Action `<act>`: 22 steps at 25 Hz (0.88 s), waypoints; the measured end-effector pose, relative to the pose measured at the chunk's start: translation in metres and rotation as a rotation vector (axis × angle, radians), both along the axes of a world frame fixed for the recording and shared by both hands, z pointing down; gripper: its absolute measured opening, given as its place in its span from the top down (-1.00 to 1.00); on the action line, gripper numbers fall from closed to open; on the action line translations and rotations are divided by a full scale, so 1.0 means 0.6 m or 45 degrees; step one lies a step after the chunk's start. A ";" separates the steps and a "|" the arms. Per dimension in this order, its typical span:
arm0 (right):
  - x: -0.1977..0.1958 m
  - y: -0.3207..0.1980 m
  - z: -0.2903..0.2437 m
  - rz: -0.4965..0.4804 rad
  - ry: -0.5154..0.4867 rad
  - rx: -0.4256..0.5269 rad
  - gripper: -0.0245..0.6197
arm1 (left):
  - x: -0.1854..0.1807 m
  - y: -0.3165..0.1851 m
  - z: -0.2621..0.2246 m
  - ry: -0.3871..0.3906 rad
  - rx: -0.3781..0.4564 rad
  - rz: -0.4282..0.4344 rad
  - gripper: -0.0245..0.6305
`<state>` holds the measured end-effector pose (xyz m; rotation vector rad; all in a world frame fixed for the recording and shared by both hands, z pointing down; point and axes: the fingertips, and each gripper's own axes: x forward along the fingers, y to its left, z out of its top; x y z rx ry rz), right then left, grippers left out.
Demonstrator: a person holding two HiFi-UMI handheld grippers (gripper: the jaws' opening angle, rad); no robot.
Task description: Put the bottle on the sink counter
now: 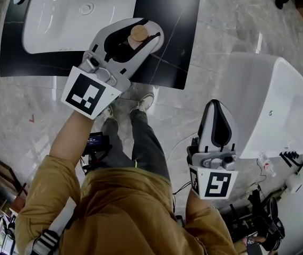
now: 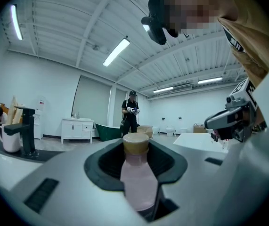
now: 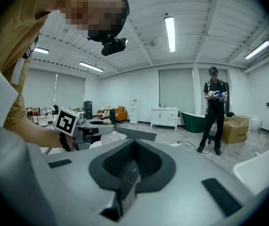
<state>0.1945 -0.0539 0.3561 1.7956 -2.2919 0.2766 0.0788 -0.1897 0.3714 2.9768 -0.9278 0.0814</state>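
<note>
A pink bottle (image 1: 138,34) with a tan cap stands upright between the jaws of my left gripper (image 1: 149,32), which is shut on it. In the head view it hangs over the near right part of the black sink counter (image 1: 170,41), beside the white basin (image 1: 66,15). The left gripper view shows the bottle (image 2: 138,180) squeezed between the dark pads (image 2: 103,166), with the cap poking above them. My right gripper (image 1: 218,122) is lower right, away from the counter. Its jaws (image 3: 133,171) meet with nothing between them.
A black faucet (image 2: 26,131) and a white mug (image 2: 8,138) stand on the counter at the left. A white bathtub (image 1: 278,105) lies to the right. A person (image 3: 213,109) stands far across the room near a cardboard box (image 3: 235,126). My feet are on the marble floor (image 1: 29,105).
</note>
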 end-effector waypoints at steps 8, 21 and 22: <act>-0.002 -0.006 0.027 -0.011 -0.009 -0.019 0.91 | 0.003 -0.017 0.031 -0.023 0.006 0.005 0.53; 0.010 -0.021 0.038 -0.005 -0.035 -0.032 0.91 | 0.015 -0.036 0.037 -0.038 0.001 0.015 0.53; 0.011 -0.021 0.039 -0.002 -0.036 -0.033 0.91 | 0.016 -0.038 0.038 -0.039 0.000 0.015 0.52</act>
